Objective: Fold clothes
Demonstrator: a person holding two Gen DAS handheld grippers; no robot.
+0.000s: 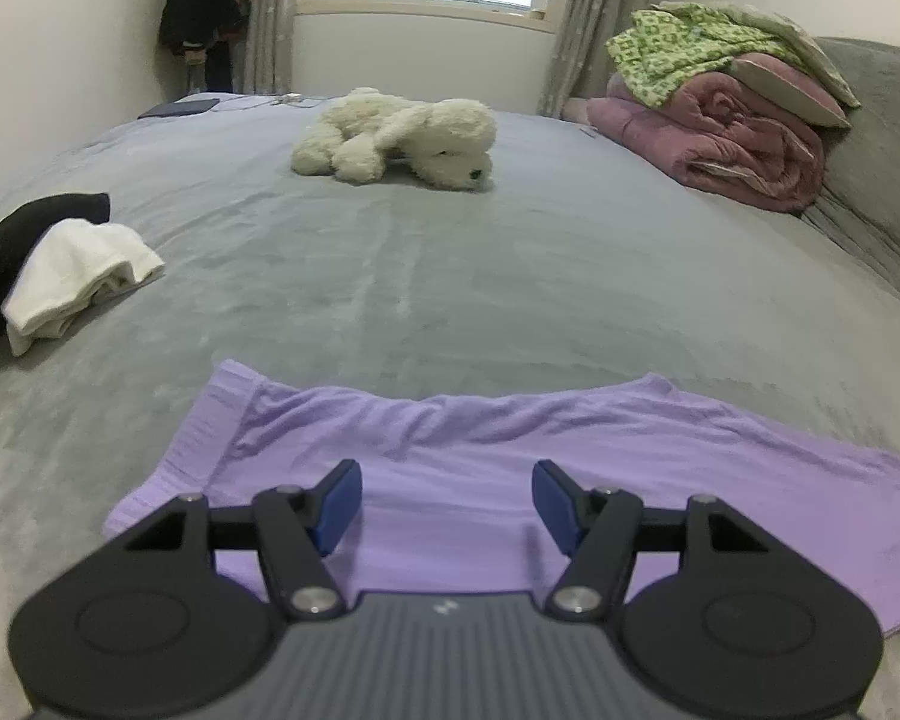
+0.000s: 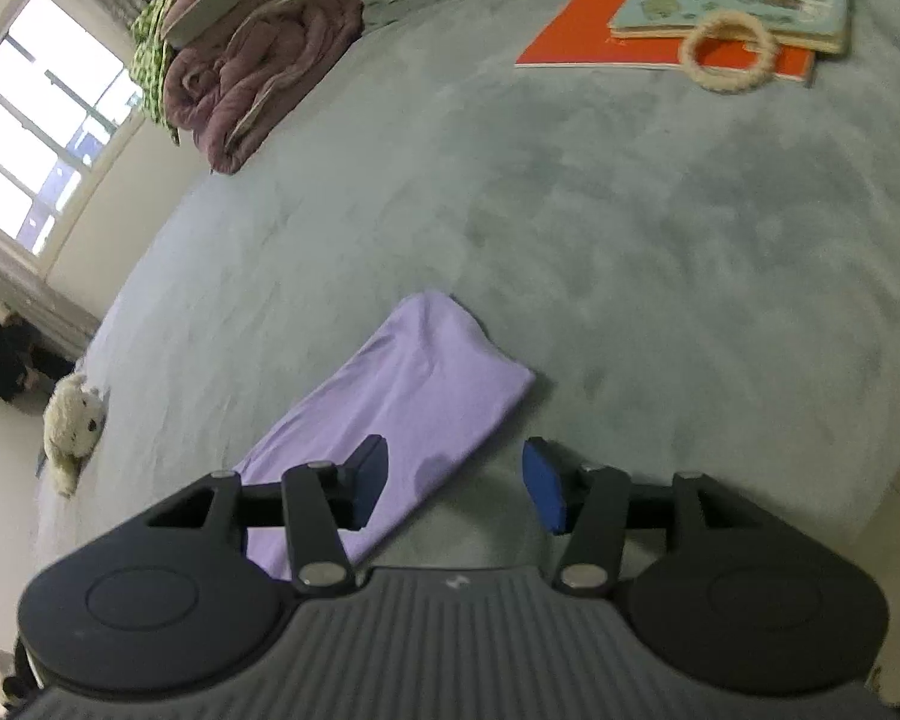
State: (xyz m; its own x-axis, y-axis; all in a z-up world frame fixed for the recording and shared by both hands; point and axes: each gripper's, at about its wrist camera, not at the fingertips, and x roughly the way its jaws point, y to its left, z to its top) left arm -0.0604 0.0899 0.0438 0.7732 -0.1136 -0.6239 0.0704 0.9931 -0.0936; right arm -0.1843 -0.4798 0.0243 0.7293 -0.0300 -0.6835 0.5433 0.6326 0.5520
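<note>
A lilac garment (image 1: 510,450) lies flat and partly folded on the grey bed cover (image 1: 450,276). My left gripper (image 1: 447,504) hovers over its near part, open, its blue pads apart with nothing between them. In the right wrist view the same lilac garment (image 2: 414,396) shows as a long folded strip running away from me. My right gripper (image 2: 455,483) stands open over the strip's near right edge; the left pad is above the cloth, the right pad above the bed cover (image 2: 630,240), and neither presses on anything.
A white plush dog (image 1: 396,138) lies mid-bed. White and black folded clothes (image 1: 72,276) sit at the left. A rolled pink quilt with pillows and green cloth (image 1: 726,120) is at the right. An orange book, a pale blue book and a woven ring (image 2: 727,51) lie far right.
</note>
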